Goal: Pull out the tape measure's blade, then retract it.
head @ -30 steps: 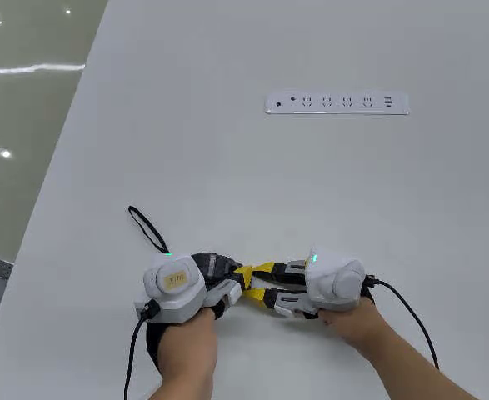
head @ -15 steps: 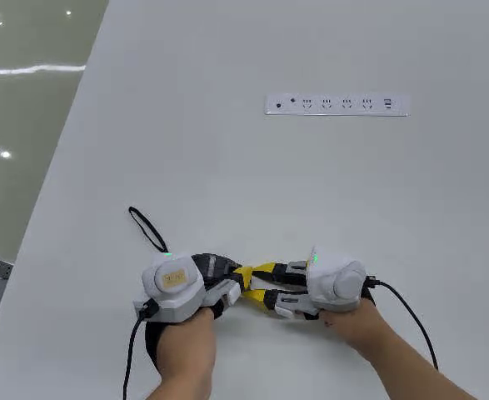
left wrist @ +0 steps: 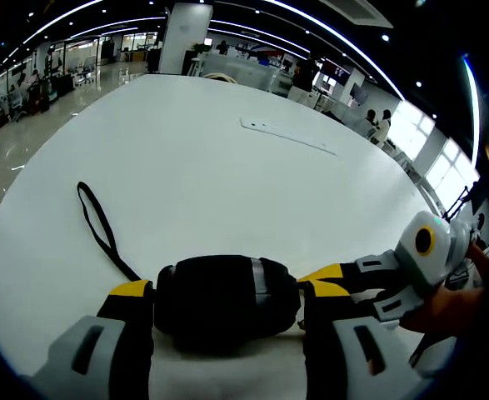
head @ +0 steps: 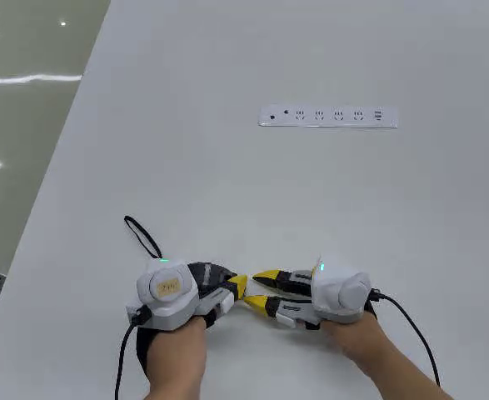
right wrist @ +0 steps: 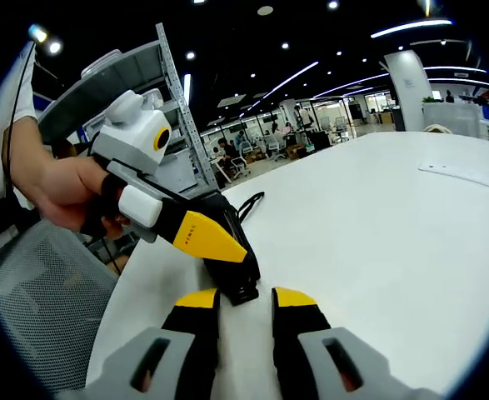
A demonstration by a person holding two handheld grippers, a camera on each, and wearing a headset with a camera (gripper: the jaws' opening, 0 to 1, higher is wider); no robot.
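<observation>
The left claw [left wrist: 227,287] clamps the tape [left wrist: 219,307], whose right end sits just at the parted tips of the right claw [right wrist: 246,298].

left gripper [head: 227,292] clamps black tape measure [head: 204,273]; right gripper [head: 256,289] tips just beside it, jaws slightly apart; strap [head: 142,236] trails away.

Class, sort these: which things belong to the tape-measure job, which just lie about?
In the job: black round-bodied tape measure, its black strap loop, left gripper clamping it, right gripper at its blade tip.
Lying about: white plastic power strip.
</observation>
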